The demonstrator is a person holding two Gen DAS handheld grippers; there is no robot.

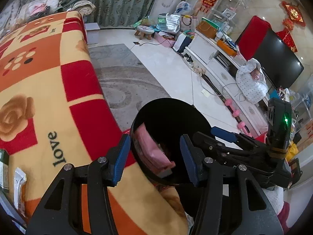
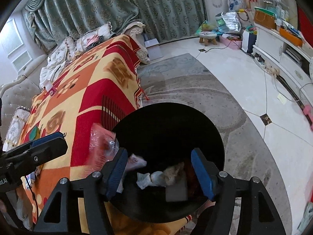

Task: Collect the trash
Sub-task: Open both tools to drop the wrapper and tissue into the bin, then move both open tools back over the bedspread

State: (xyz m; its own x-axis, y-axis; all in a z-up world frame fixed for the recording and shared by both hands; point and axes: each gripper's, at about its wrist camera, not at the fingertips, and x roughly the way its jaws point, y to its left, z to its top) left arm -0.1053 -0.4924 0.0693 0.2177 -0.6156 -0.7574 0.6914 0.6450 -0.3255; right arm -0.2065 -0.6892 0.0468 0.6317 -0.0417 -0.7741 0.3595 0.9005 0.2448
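My left fingers (image 1: 154, 157) and right fingers (image 2: 160, 173) both stand apart with nothing pressed between them, poised above the black trash bin (image 2: 205, 129). A pink packet (image 1: 154, 152) drops past the bin's rim; crumpled wrappers (image 2: 154, 179) lie inside. This looks like the dropping step. Next, I'd judge, comes scouting the blanket-covered desk (image 1: 49, 82) beyond for leftover trash.

Even indoor light, strong fisheye bending, falling wrappers blurred.
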